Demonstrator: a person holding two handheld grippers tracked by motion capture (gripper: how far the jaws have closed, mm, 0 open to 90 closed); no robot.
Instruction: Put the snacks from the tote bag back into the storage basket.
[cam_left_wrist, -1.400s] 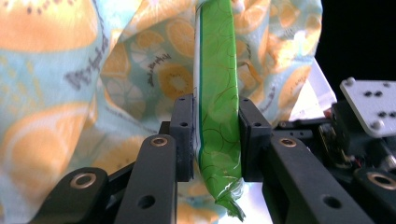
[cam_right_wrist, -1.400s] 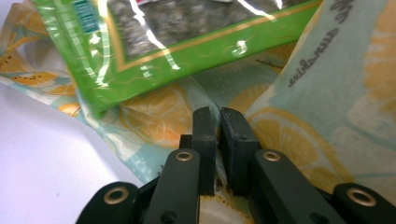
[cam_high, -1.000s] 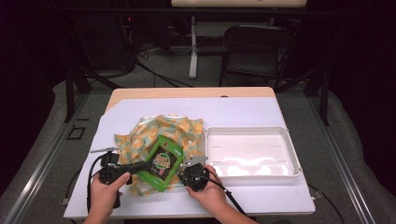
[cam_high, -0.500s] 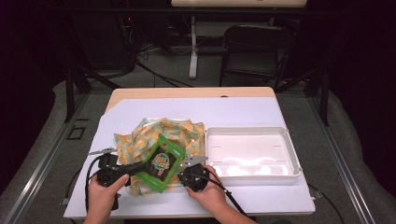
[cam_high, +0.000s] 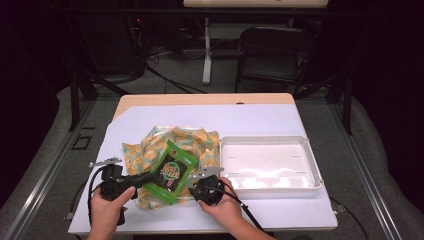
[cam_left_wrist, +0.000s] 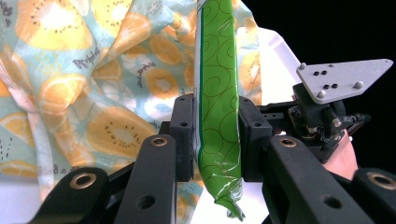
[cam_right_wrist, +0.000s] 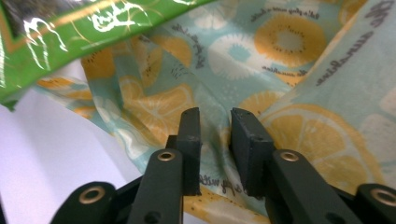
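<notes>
A green snack bag (cam_high: 171, 171) hangs over a crumpled cloth printed with orange and kiwi slices (cam_high: 180, 142). My left gripper (cam_high: 152, 176) is shut on the bag's near edge. In the left gripper view its pads (cam_left_wrist: 184, 135) press both faces of the bag (cam_left_wrist: 215, 70), which stands edge-on. My right gripper (cam_high: 200, 184) sits just right of the bag, low over the cloth. Its jaws have just been opening. In the right gripper view the right gripper (cam_right_wrist: 215, 140) is open with printed cloth (cam_right_wrist: 289, 60) behind the gap, and the green bag (cam_right_wrist: 70, 37) crosses the top left.
An empty white tray (cam_high: 314, 165) lies right of the cloth on a white sheet (cam_high: 250, 120) that covers the table. The right gripper's grey plate (cam_left_wrist: 343, 77) and the hand holding it show at the right of the left gripper view. Dark chairs and stands are beyond the table.
The green bag has tilted and shifted slightly over the cloth. Both hands stay almost where they were.
</notes>
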